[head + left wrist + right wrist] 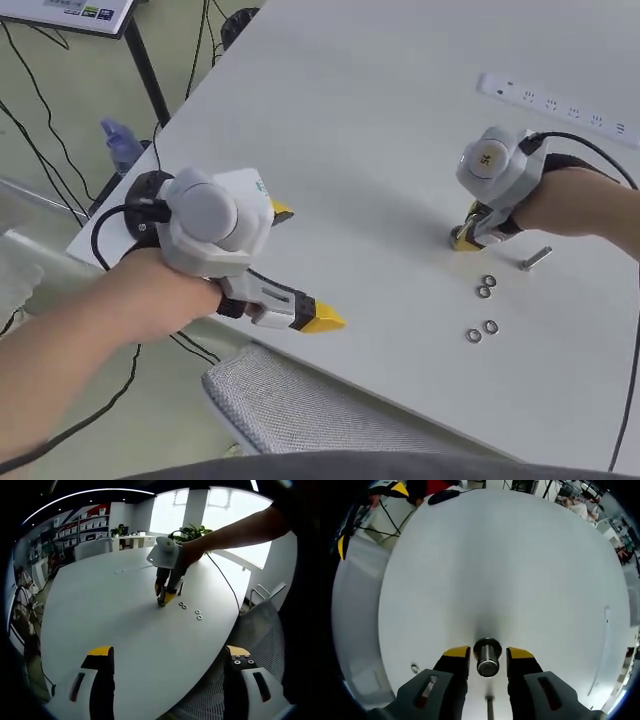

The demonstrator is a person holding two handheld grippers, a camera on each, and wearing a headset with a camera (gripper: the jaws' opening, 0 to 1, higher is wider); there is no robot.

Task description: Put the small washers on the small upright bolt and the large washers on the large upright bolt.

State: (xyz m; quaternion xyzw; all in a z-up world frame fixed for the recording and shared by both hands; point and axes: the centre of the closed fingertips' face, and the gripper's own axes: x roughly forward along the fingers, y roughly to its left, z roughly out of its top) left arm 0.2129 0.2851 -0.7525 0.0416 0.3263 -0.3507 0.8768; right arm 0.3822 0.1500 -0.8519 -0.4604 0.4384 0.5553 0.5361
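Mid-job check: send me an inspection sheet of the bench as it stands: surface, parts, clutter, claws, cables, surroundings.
Surface: white tabletop, no marks seen.
Job's things: upright steel bolt between the jaws of the right claw; second steel bolt lying on its side; four loose steel ring washers on the table.
Clutter: white power strip at the far edge.
Grippers: left claw open, holding nothing; right claw pointing down, jaws flanking the upright bolt, contact unclear.
Cables: left-hand black cable and right-hand black cable trail from the grippers.
Surroundings: grey mesh chair; blue bottle by the table's corner.
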